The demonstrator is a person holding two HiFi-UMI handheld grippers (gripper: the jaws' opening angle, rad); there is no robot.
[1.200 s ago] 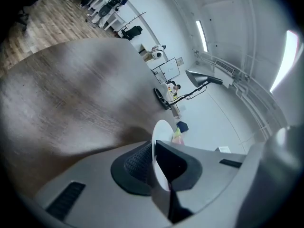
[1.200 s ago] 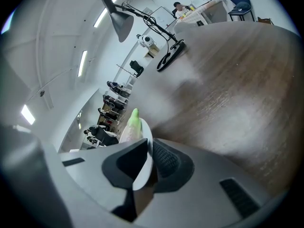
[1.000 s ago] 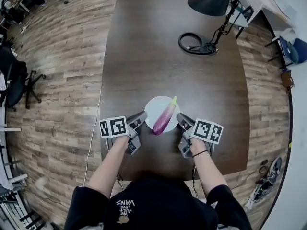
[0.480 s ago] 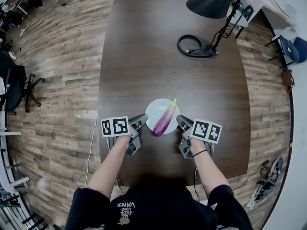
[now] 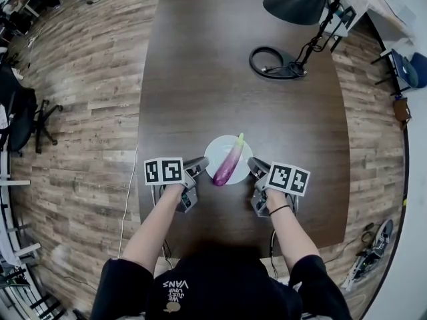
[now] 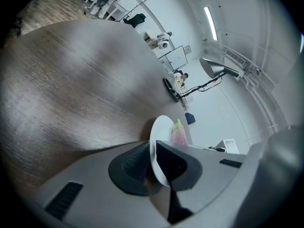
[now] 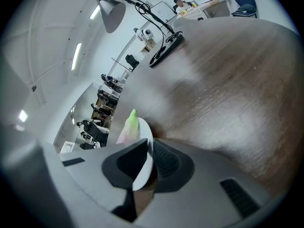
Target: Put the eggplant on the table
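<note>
A purple eggplant [image 5: 227,164] with a green stem lies slantwise across a small white plate [image 5: 215,155] near the front edge of the dark wooden table [image 5: 220,65]. My left gripper [image 5: 199,167] is shut on the plate's left rim and my right gripper [image 5: 254,168] on its right rim. In the left gripper view the plate's edge [image 6: 158,137] runs between the pads, with the eggplant [image 6: 179,134] behind it. The right gripper view shows the rim [image 7: 144,161] clamped the same way and the eggplant's green tip [image 7: 132,115] above it. Whether the plate rests on the table I cannot tell.
A black desk lamp [image 5: 301,4] stands at the table's far right, its ring base and cable [image 5: 272,63] on the tabletop. Wooden floor surrounds the table. Office chairs [image 5: 20,109] stand far off to the left.
Both grippers have come down a little with the plate and eggplant between them. Both grips on the rim are the same as before.
</note>
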